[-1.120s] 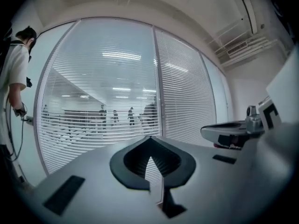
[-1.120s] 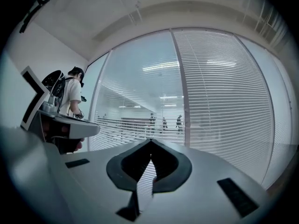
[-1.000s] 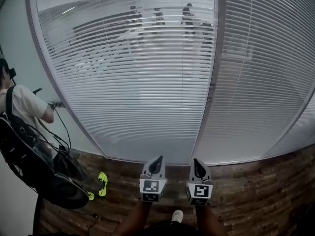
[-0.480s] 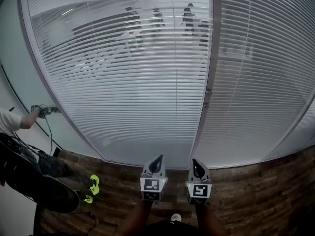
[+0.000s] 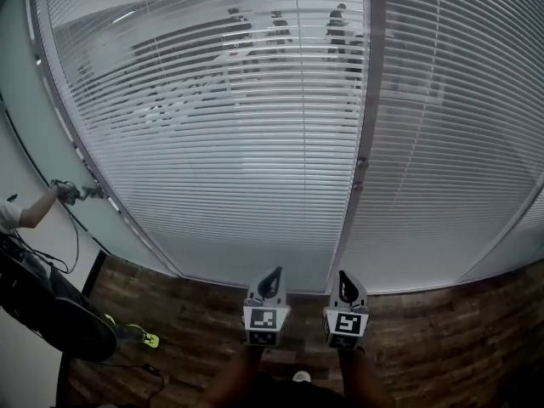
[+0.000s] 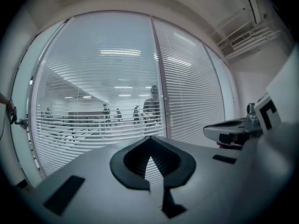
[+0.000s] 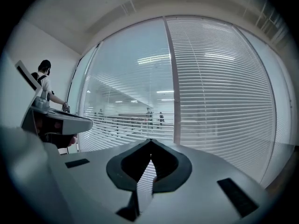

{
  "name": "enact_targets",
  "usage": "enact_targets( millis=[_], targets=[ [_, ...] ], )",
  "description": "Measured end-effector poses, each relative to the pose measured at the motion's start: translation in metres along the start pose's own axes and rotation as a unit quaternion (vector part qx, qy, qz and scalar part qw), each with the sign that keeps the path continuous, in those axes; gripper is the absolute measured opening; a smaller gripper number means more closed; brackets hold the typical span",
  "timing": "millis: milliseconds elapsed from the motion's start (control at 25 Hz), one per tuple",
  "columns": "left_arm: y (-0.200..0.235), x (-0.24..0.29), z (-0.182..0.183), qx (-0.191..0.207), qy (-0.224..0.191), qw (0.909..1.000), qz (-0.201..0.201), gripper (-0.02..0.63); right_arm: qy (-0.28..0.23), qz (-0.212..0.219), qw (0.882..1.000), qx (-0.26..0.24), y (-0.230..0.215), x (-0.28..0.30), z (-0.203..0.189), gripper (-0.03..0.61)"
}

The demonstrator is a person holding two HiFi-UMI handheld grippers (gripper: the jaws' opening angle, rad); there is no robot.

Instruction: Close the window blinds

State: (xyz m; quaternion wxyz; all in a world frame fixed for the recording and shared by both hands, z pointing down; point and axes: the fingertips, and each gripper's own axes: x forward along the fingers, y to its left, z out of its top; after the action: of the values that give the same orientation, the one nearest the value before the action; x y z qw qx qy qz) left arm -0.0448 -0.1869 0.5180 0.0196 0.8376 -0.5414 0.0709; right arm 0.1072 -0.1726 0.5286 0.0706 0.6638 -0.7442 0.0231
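Note:
Two slatted blinds hang in the glass wall ahead. The left blind (image 5: 212, 143) has its slats tilted open, and people show through it. The right blind (image 5: 459, 143) looks much more closed. A grey frame post (image 5: 361, 168) with a small fitting on it divides them. My left gripper (image 5: 270, 280) and right gripper (image 5: 347, 286) are side by side low in the head view, pointing at the window's foot, well short of the blinds. Both are shut with nothing in them. The left gripper view shows the jaw tips (image 6: 150, 139) meeting, and the right gripper view (image 7: 150, 141) shows the same.
A person's arm (image 5: 34, 209) at the far left reaches to a fitting on the wall (image 5: 81, 192). Below it lie a dark bag or chair (image 5: 51, 313) and a yellow-green shoe (image 5: 150, 340). Dark wood floor (image 5: 442, 347) runs along the window's base.
In the head view the person at the left has slid toward the picture's edge; only an arm shows now. The window has shifted slightly. Both grippers stay shut and side by side.

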Motion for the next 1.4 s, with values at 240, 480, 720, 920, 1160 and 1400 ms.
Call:
enact_targets(
  millis=[240,480,720,920,1160,1400],
  targets=[
    [0.000,0.009,-0.001,0.009,-0.007,0.9999,0.005,-0.003,-0.016,0.017,1.000,0.002,0.001,0.011,-0.001,0.002],
    [0.005,0.018,-0.008,0.013,0.001,0.9999,0.003,-0.003,-0.014,0.013,1.000,0.004,0.000,0.020,-0.002,0.002],
    [0.020,0.034,-0.014,0.011,0.007,0.9999,0.003,-0.003,-0.011,0.014,1.000,0.007,0.003,0.043,-0.012,0.002],
    [0.037,0.052,-0.010,0.011,0.005,0.9999,-0.001,-0.003,-0.019,0.012,1.000,0.003,0.010,0.065,-0.002,0.002],
    [0.045,0.084,0.012,0.007,-0.010,0.9998,-0.014,-0.003,-0.026,0.007,1.000,-0.007,0.003,0.095,0.019,0.002],
    [0.042,0.094,0.012,0.002,-0.001,0.9995,-0.031,-0.003,-0.016,-0.014,1.000,-0.007,-0.009,0.098,0.005,0.002]
  ],
)
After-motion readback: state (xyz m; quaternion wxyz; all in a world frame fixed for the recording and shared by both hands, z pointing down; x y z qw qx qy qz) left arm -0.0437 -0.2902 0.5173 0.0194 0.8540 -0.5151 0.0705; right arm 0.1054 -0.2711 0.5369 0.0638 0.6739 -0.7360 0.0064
